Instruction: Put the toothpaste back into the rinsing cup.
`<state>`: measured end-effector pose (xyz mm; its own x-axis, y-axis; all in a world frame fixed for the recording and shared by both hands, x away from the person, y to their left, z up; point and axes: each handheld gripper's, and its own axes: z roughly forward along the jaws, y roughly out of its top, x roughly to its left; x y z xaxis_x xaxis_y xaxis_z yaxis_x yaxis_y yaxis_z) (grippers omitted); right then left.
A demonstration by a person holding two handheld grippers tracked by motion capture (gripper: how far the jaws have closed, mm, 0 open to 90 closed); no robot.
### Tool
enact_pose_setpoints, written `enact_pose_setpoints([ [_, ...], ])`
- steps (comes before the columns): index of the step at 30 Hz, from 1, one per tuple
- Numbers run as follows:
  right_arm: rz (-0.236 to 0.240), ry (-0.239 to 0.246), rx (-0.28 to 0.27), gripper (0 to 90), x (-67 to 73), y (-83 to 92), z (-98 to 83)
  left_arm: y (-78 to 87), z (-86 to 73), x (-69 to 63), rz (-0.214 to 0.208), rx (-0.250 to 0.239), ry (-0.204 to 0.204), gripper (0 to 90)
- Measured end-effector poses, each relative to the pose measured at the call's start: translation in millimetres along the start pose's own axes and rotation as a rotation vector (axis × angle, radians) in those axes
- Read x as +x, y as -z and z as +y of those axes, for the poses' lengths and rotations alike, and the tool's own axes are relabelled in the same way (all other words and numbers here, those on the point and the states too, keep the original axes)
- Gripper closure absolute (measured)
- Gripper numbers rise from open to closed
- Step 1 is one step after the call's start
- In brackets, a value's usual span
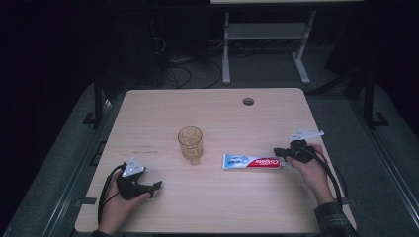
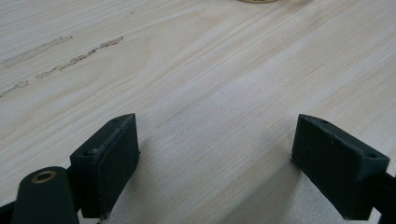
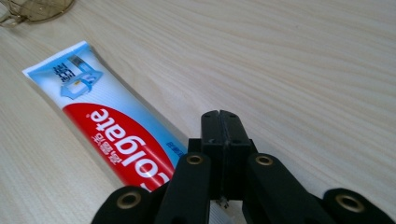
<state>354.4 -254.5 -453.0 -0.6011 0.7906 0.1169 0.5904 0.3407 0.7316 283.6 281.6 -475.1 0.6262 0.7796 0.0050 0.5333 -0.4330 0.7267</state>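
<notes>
A red, white and blue toothpaste tube point(image 1: 252, 161) lies flat on the wooden table point(image 1: 217, 207), to the right of an amber glass cup point(image 1: 190, 141) that stands upright near the middle. My right gripper point(image 1: 277, 152) hovers at the tube's right end. In the right gripper view its jaws point(image 3: 220, 115) are pressed together with nothing between them, just above and beside the tube point(image 3: 107, 130). My left gripper point(image 1: 156, 186) rests low at the front left, well away from the cup. In its own view it point(image 2: 215, 135) stands wide open over bare wood.
A round cable hole point(image 1: 248, 101) sits near the table's far edge. Faint scuff marks point(image 2: 60, 56) streak the wood ahead of the left gripper. The cup's base point(image 3: 32, 9) shows at the top left of the right gripper view. A white desk frame point(image 1: 267, 34) stands beyond.
</notes>
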Motion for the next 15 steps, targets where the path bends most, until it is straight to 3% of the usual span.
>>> enact_pose_setpoints([
  [15,0.022,0.01,0.03,89.5,1.1,-2.6,-3.6,0.0,0.0,0.0,0.0,0.0,0.0,13.8],
])
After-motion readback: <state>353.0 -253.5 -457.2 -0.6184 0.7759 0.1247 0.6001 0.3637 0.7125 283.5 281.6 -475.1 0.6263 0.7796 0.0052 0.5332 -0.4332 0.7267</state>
